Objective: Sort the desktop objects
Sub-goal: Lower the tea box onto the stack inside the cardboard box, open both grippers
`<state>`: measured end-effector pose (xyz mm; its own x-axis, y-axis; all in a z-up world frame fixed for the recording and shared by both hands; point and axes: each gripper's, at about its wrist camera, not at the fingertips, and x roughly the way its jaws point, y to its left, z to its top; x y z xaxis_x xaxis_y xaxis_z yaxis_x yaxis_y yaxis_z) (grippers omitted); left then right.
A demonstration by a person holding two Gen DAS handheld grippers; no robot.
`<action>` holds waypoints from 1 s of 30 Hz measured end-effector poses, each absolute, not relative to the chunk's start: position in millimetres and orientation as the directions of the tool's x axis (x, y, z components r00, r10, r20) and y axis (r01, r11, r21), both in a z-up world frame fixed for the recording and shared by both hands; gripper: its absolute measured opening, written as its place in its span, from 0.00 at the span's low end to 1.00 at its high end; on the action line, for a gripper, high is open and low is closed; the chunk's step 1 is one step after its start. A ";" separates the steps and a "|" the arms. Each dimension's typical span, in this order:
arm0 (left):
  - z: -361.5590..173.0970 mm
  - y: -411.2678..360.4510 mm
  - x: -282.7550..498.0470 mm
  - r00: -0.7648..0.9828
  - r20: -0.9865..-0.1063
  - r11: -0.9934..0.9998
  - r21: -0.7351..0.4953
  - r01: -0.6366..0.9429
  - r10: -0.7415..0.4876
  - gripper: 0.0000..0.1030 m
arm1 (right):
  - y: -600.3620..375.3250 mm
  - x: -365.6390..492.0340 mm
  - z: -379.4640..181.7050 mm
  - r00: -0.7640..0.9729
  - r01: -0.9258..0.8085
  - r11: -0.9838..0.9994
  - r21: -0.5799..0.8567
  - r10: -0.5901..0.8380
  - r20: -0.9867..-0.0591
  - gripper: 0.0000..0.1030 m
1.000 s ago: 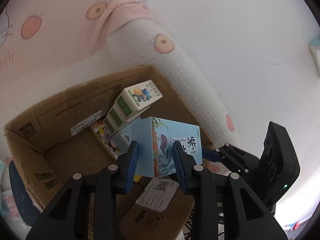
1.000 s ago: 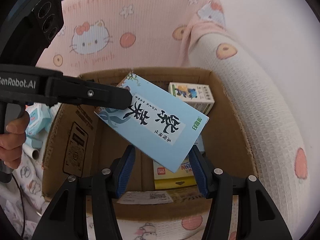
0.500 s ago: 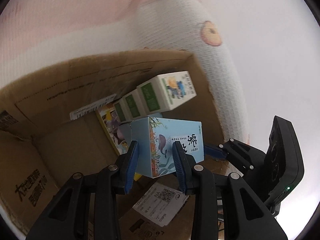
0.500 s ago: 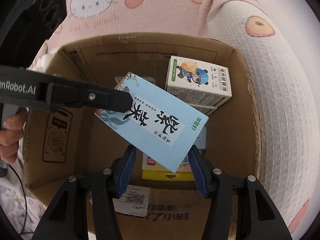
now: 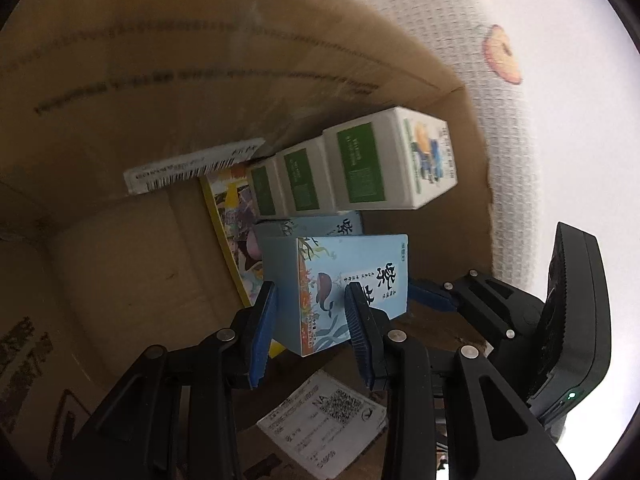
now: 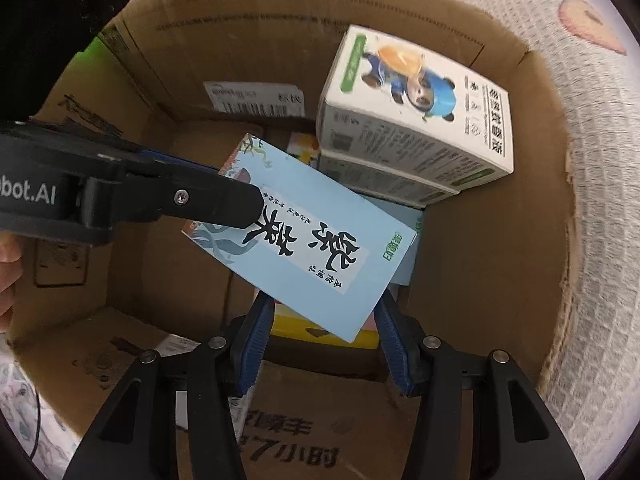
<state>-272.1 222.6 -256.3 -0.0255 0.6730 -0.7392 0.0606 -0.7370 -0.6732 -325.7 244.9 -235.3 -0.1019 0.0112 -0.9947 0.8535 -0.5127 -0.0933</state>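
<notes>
A light blue box with black characters (image 5: 352, 264) (image 6: 320, 248) hangs inside an open cardboard carton (image 5: 120, 80) (image 6: 480, 240), held at both ends. My left gripper (image 5: 310, 320) is shut on its narrow end, blue pads pressing both sides. In the right wrist view the left gripper's black finger (image 6: 224, 204) lies across the box's far end. My right gripper (image 6: 322, 330) is shut on the near end, pointing straight down. One of its blue fingers (image 5: 430, 298) shows behind the box in the left wrist view.
In the carton, stacked white-and-green boxes (image 5: 372, 168) (image 6: 412, 120) lean on the far right corner, over a second blue box (image 5: 312, 228) and a yellow box (image 5: 232, 232) (image 6: 320, 332). Pink and white bedding (image 6: 580, 20) surrounds the carton. A person's hand (image 6: 8, 272) shows at the left edge.
Both grippers have sunk with the blue box from above the carton's rim to down between its walls. The stacked boxes now look much closer.
</notes>
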 end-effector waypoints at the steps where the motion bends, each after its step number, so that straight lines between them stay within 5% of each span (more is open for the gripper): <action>1: -258.7 223.7 -272.6 -0.021 -0.736 -0.733 -0.676 0.069 0.677 0.36 | 245.3 -327.3 -238.2 -0.101 0.854 -0.511 -0.097 0.020 -0.995 0.48; 20: -269.7 225.3 -271.1 -0.008 -0.671 -0.662 -0.734 0.152 0.741 0.29 | 240.7 -322.0 -240.8 -0.249 0.850 -0.460 -0.255 0.077 -0.966 0.46; 30: -265.6 228.7 -272.4 -0.040 -0.611 -0.595 -0.782 0.186 0.791 0.25 | 260.7 -325.8 -213.6 -0.182 0.801 -0.577 -0.160 0.020 -0.983 0.46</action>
<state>-272.4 228.7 -265.6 -0.0404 0.7909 -0.6106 0.1858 -0.5945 -0.7823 -325.8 260.7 -213.6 -0.1817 0.0204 -0.9831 0.8007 -0.5774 -0.1599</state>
